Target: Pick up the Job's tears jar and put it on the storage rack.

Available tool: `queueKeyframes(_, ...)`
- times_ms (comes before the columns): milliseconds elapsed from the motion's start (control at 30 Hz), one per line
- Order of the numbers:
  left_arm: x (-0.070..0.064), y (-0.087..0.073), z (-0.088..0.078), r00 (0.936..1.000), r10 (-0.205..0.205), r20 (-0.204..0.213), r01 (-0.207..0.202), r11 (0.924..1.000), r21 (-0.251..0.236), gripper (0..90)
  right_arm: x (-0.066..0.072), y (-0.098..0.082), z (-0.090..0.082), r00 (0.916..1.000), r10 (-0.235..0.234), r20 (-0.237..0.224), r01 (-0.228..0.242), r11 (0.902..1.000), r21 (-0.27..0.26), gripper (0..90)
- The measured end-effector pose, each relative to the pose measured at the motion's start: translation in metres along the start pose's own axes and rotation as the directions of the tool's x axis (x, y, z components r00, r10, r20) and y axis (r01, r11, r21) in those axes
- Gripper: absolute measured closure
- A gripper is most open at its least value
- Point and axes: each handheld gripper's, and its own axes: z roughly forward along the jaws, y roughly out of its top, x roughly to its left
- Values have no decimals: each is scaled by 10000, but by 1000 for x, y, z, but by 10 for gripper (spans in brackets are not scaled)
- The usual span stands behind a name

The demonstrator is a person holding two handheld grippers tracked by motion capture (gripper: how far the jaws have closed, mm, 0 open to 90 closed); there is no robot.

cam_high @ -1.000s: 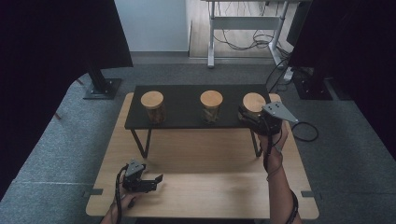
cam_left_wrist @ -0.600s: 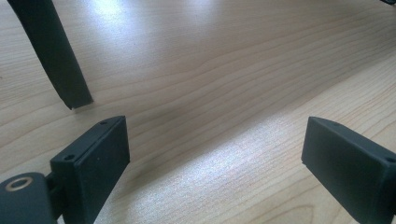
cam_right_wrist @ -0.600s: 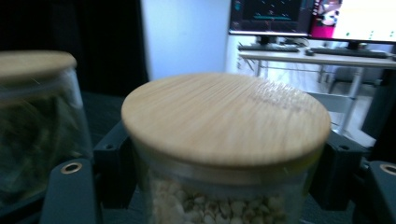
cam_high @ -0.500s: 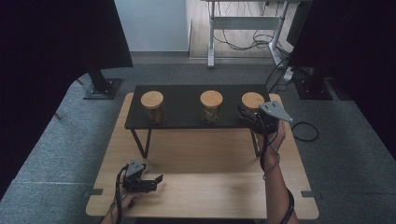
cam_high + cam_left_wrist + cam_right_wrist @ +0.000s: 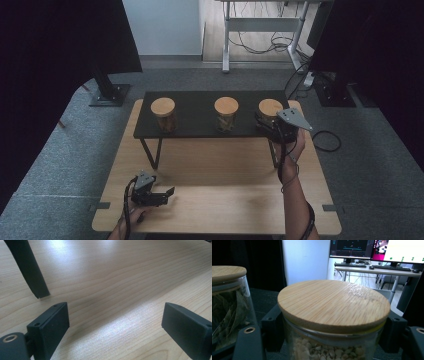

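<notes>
Three glass jars with bamboo lids stand in a row on a black raised shelf [image 5: 200, 125]. My right gripper [image 5: 264, 121] is at the right jar [image 5: 270, 106], level with its glass just under the lid. In the right gripper view, both jaws press on the sides of this jar [image 5: 333, 303], which holds pale kernels; the gripper [image 5: 332, 327] is shut on it. My left gripper [image 5: 167, 195] rests low over the wooden table [image 5: 225, 200] at the front left. Its jaws stand wide apart with nothing between them [image 5: 115, 322].
The middle jar [image 5: 226, 114] and left jar [image 5: 164, 114] stand apart on the shelf. The middle jar [image 5: 229, 302] holds dried leaves. A black shelf leg [image 5: 30, 270] is close ahead of the left gripper. Desks, monitors and cables lie beyond the table.
</notes>
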Motion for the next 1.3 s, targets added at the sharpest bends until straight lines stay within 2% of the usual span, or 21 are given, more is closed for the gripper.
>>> queueKeyframes(333,0,0,0,10000,2,-7,-2,10000,-17,70,-1,2,-3,9998,183,-72,-185,9997,-180,232)
queueKeyframes(467,0,0,-1,10000,-11,-51,11,10000,-2,70,0,-1,-3,9999,117,-67,-117,9999,-113,167)
queueKeyframes(567,0,-1,-1,10000,-39,-63,39,10000,-1,69,0,-4,-5,9997,241,-14,-241,9996,-113,133)
queueKeyframes(900,-2,-1,-1,9997,66,-228,-65,9999,77,69,-4,-12,-21,9993,379,-26,-380,9988,-300,96)
queueKeyframes(1033,-3,-1,0,9997,95,-233,-93,9999,102,69,-4,-16,-29,9980,585,-224,-592,9977,-342,95)
queueKeyframes(1300,-3,-1,0,9999,40,-141,-39,9999,100,69,-3,-22,-42,9980,519,-352,-535,9975,-470,96)
